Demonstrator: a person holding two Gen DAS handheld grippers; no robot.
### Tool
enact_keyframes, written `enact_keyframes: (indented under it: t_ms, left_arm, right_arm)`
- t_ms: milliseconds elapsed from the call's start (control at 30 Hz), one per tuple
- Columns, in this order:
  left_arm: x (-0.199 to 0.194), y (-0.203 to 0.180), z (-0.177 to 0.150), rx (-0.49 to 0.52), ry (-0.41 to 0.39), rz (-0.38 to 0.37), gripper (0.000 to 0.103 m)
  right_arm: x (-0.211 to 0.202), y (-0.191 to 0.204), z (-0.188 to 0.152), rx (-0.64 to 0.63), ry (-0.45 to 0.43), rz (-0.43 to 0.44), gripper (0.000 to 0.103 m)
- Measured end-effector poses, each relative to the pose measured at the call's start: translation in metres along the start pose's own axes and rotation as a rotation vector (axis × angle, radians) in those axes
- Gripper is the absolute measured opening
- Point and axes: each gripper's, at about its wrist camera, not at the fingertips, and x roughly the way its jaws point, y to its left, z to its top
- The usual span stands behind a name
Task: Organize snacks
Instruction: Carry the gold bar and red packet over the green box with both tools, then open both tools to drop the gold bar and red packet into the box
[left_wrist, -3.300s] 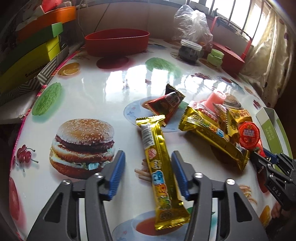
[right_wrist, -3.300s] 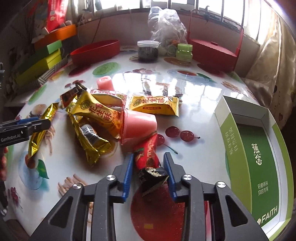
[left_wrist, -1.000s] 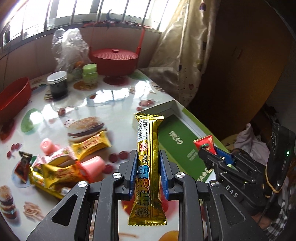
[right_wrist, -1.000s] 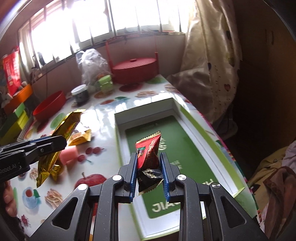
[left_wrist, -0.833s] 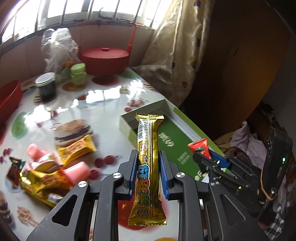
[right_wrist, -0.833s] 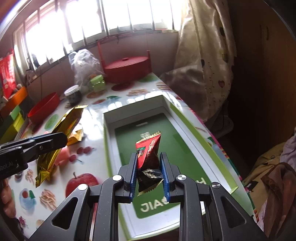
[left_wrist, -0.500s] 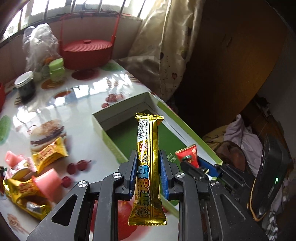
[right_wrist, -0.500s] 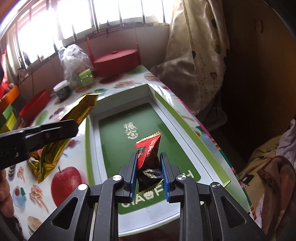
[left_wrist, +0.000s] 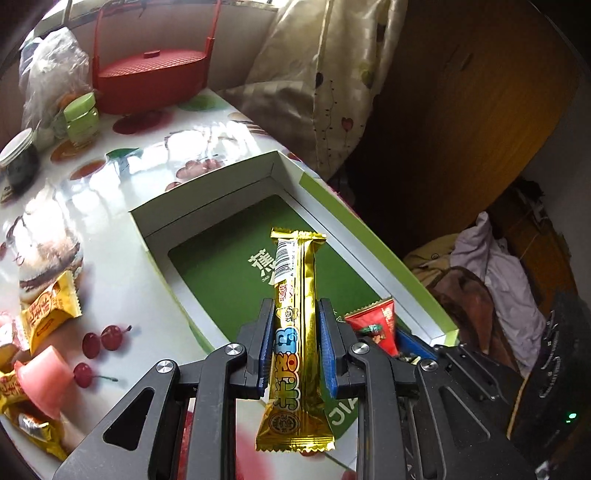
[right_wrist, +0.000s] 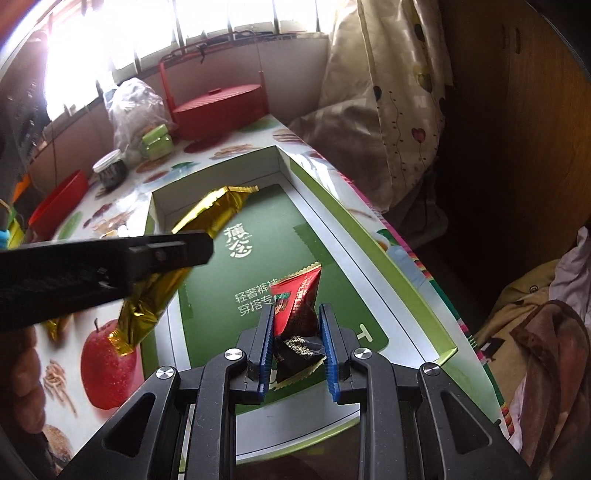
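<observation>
My left gripper is shut on a long gold snack bar and holds it above the near end of the open green box. My right gripper is shut on a red and black snack packet, held above the green box. The right gripper's packet also shows in the left wrist view, just right of the gold bar. The gold bar shows in the right wrist view, over the box's left wall. The box holds no snacks that I can see.
Loose snacks lie left of the box: a yellow packet and a pink jelly cup. A red lidded basket, a green jar, a dark jar and a plastic bag stand at the back. The table edge runs right of the box.
Both grippers have moved right from the snack pile to over the green box, each still holding its snack. The box now fills the middle of both views.
</observation>
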Motion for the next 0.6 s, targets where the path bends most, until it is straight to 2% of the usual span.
enact_keyframes:
  t_ms: [600]
  left_arm:
    - [0.018,-0.003,-0.002,-0.008,0.054,-0.005,0.024]
  right_arm:
    - [-0.001,-0.002,0.000,-0.003,0.001,-0.006,0.023]
